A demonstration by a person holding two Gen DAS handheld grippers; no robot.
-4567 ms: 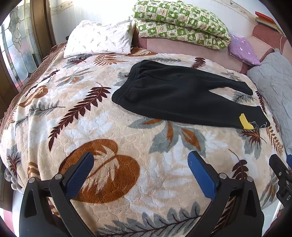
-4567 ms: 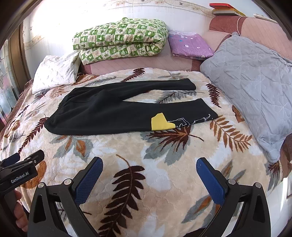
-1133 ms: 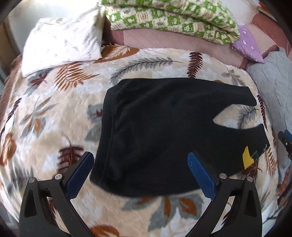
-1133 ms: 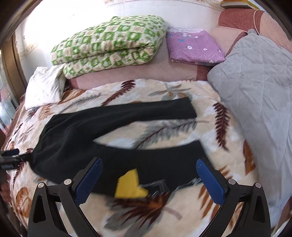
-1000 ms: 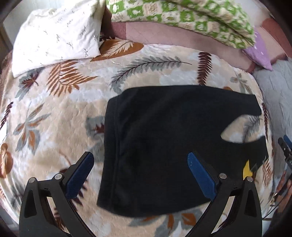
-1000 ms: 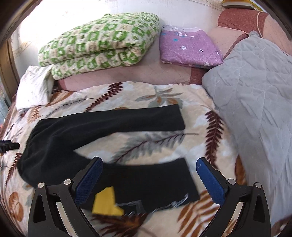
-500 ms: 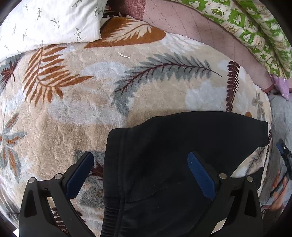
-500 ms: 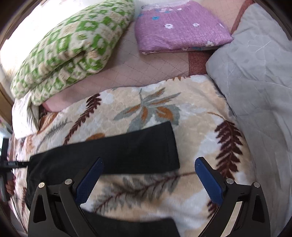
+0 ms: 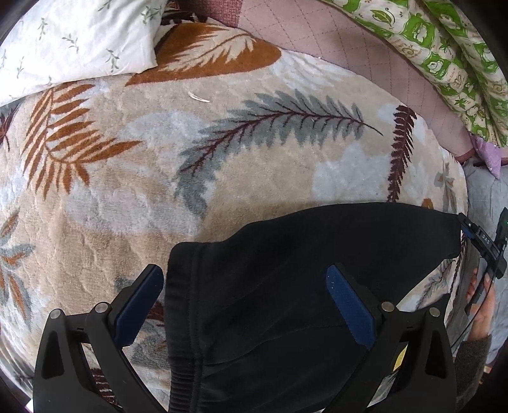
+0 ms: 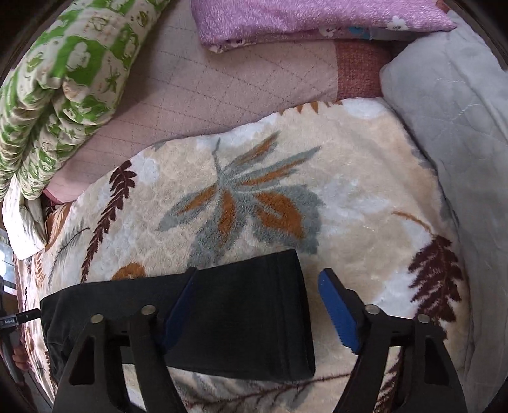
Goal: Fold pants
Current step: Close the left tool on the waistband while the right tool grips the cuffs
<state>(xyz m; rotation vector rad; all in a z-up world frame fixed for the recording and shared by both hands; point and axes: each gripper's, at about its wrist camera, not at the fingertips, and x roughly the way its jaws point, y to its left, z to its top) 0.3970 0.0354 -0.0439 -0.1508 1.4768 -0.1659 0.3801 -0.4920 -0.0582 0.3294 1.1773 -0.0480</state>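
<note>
Pants: the black, soft-knit pants [image 9: 285, 301] lay flat on the plush beige blanket with brown and grey leaf prints [image 9: 222, 165], waistband toward your left side and one leg running out to your right.
Waistband: the ribbed waistband [image 9: 182, 301] ran down the left-wrist view between your left gripper's fingers, its far corner near the left blue pad.
Left gripper: you held your black-framed left gripper with blue pads [image 9: 244, 305] pointing steeply down over the waist end; its jaws stood wide apart, released, with the waist corner between them and neither pad pressing on the cloth.
Right gripper: your matching right gripper [image 10: 254, 305] pointed down over the far leg's cuff [image 10: 285, 317]; its jaws were closing with the cuff end between them. The left pad overlapped the black fabric, the right pad [image 10: 336, 309] stood just beside the cuff edge over bare blanket, so nothing was clamped.
Your hand: part of your right hand [image 9: 481, 313] and a grey sleeve showed at the right edge of the left-wrist view.
Surroundings: a white pillow with small sprigs [image 9: 73, 41], a folded green-and-cream patterned quilt [image 10: 54, 95], a purple flowered cushion [image 10: 301, 19] and a pale grey quilted cover [image 10: 460, 143] lay beyond the blanket.
</note>
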